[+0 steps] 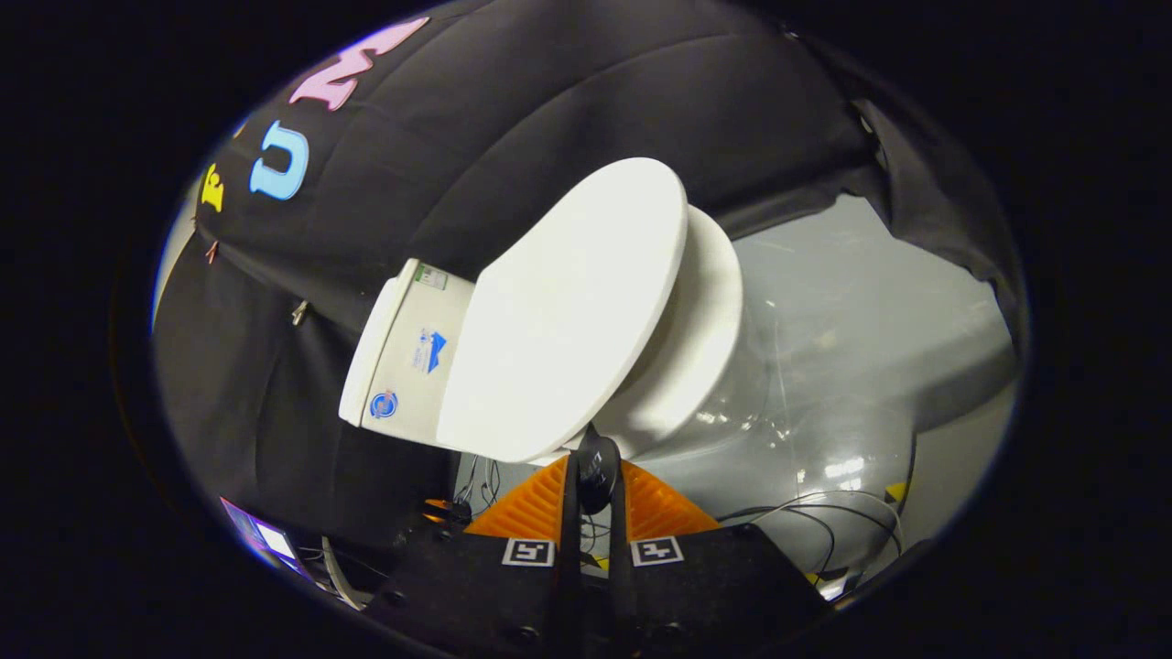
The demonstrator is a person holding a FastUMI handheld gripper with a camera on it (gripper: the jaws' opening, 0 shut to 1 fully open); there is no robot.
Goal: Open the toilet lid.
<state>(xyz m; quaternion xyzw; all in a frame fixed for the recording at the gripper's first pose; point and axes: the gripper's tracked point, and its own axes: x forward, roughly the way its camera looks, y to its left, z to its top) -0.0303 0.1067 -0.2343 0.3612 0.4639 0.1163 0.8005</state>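
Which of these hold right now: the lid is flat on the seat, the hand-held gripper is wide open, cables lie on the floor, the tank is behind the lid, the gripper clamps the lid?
1. The lid lies flat on the seat. False: it is raised partway, with a gap between them.
2. The hand-held gripper is wide open. False: its fingers stand close together.
3. Cables lie on the floor. True.
4. The tank is behind the lid. True.
5. The gripper clamps the lid. False: its fingertips sit just below the lid's edge.
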